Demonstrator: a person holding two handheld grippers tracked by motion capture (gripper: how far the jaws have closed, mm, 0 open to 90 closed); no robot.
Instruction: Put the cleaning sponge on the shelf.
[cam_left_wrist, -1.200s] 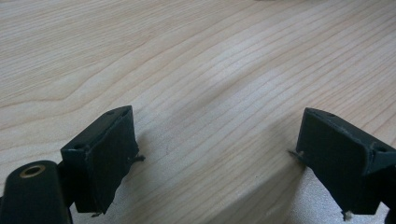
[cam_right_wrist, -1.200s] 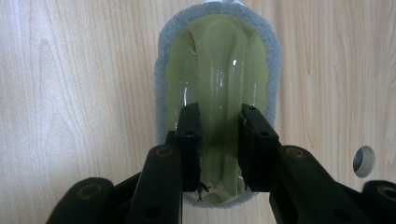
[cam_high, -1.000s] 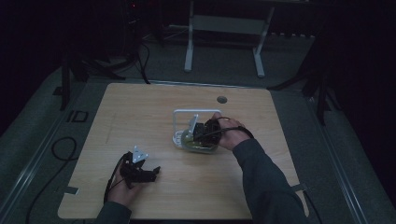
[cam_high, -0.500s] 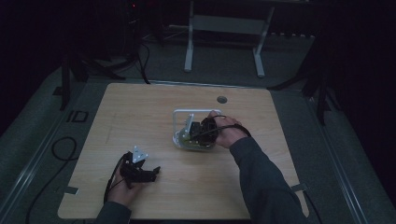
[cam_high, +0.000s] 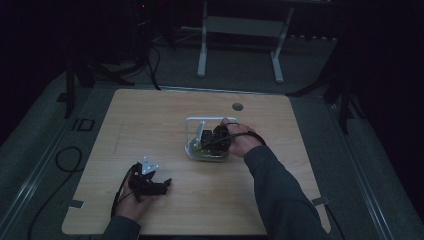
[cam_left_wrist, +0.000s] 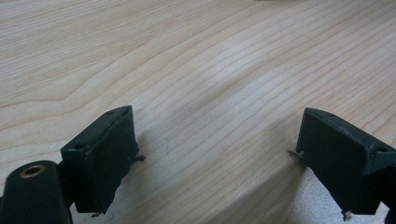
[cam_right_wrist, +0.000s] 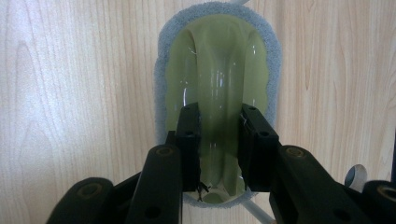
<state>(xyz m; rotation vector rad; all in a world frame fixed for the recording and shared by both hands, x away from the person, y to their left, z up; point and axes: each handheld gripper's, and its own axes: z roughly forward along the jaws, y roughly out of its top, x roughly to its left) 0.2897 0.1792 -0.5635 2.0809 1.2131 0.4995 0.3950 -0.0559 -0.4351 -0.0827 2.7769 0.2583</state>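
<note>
Gripping a green scrubber's (cam_right_wrist: 219, 84) ridge, right tool (cam_right_wrist: 219, 149) closed, left tool (cam_left_wrist: 215, 158) wide open, empty

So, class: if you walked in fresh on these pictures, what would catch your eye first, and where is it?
First, the pale green scrubber with its grey fuzzy rim, lying on the table right of centre; the right tongs straddle its raised glossy ridge. Next, the white rack standing beside it. Last, the left tongs, open over bare wood at the near left.
</note>
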